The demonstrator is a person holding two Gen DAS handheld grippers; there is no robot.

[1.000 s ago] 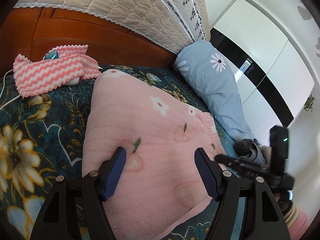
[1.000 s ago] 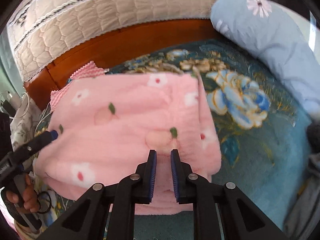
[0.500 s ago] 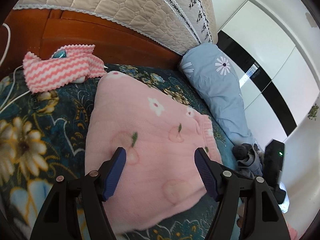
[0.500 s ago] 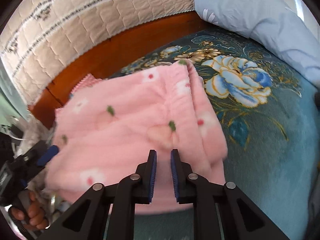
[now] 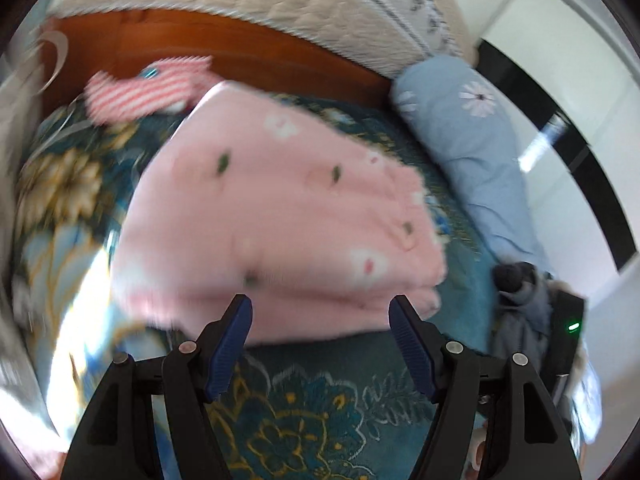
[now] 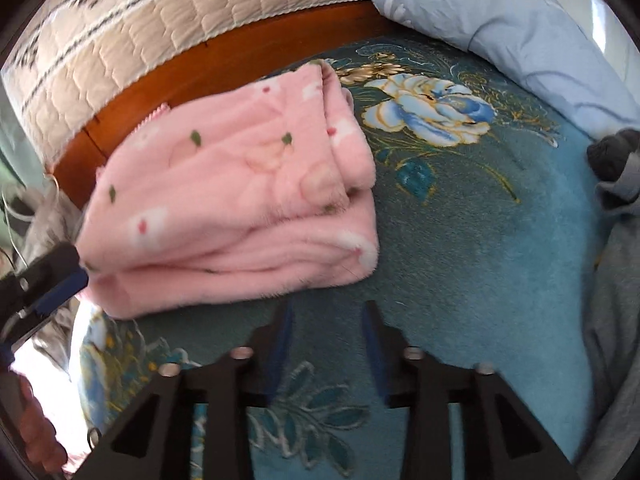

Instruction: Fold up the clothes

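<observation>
Nearest the right wrist camera, the right gripper is hanging over bare teal bedspread, its jaws parted and having just been opening, with nothing between them; the pink garment is lying just beyond the tips, not touched. The left gripper is standing wide apart with empty jaws, its tips hovering at the garment's near edge; that view is smeared by motion, so contact cannot be judged.

The pink garment is lying folded in several layers on the bed, forming a rough rectangle. In the right wrist view its long axis is running from lower left to upper right, toward the wooden headboard; the stacked fold edges are facing the camera along the near side, and a rounded folded edge is facing right.

To the right of the garment, a broad stretch of bedspread is lying open as far as the light blue pillow and a grey garment at the far right. On the left, the garment's edge is sitting near the bed's side. In the left wrist view, a pink striped cloth is lying just behind its far corner, against the headboard.
</observation>
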